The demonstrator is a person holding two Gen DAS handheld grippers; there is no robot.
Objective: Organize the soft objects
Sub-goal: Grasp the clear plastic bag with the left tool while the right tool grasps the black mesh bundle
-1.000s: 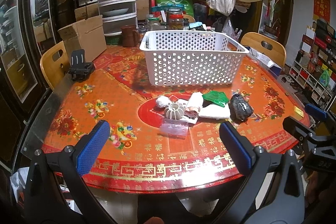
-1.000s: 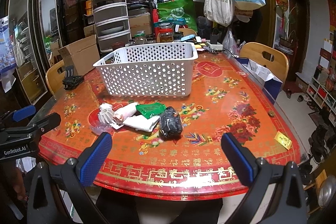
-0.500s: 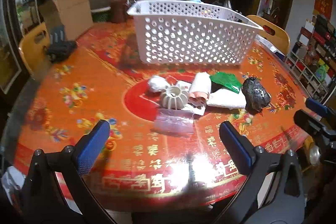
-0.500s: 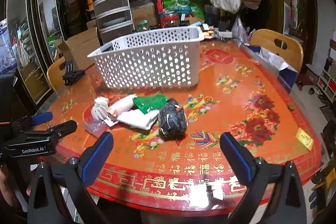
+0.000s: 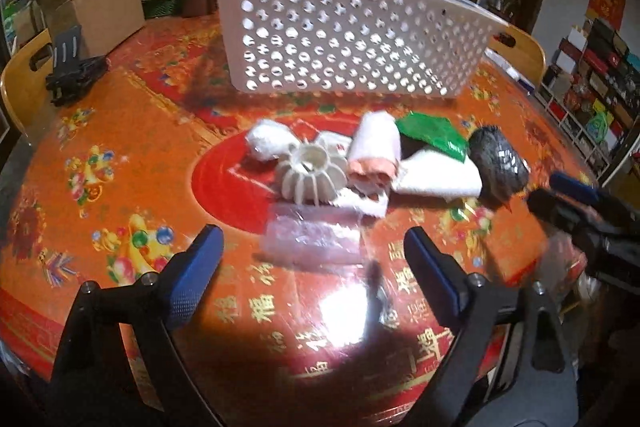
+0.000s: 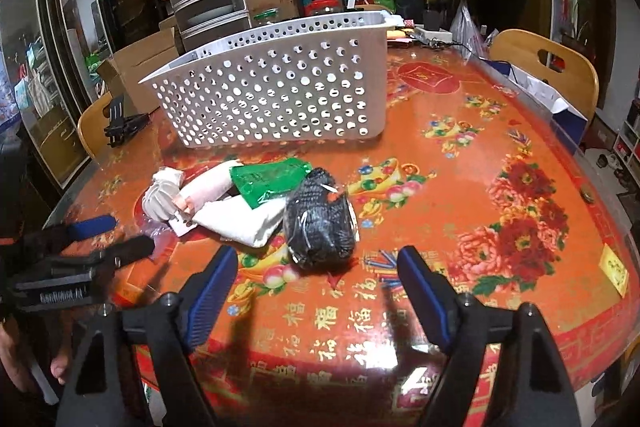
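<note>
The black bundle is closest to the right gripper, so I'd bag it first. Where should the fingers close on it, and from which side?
Grip the black bundle across its narrower middle, coming from the near table edge where the open right gripper already lines up. It lies lengthwise away from the gripper, and its left side touches the white cloth, so keep that finger tight to the bundle.

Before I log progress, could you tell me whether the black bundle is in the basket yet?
Not yet. The black bundle lies on the table, in front of the basket, with the open right gripper just short of it.
</note>
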